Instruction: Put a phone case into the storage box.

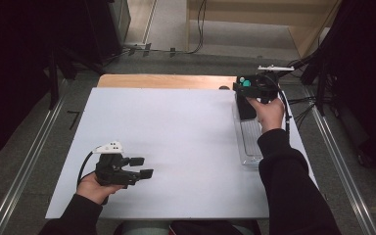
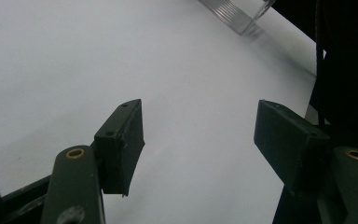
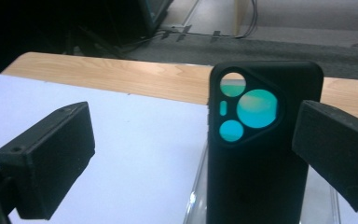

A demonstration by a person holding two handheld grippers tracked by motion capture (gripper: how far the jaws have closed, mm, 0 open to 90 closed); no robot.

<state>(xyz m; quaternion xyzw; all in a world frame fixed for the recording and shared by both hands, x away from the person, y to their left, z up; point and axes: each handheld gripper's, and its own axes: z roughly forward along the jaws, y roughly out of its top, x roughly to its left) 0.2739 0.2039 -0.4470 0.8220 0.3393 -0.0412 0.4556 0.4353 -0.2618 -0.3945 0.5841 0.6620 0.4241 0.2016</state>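
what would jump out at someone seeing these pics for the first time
The black phone case with teal showing through its camera cut-outs stands out first, upright between the wide-open jaws of the right gripper at the far right of the white table, above a clear tray. Whether the right-hand jaw touches the case cannot be told. Near the front left edge, the left gripper hangs over bare white surface with its jaws apart and nothing between them.

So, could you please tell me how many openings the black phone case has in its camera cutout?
4. On the black phone case, the right gripper view shows a small round one at top left, a large round one at right, a small round one at the bottom, and a narrow slot at left.
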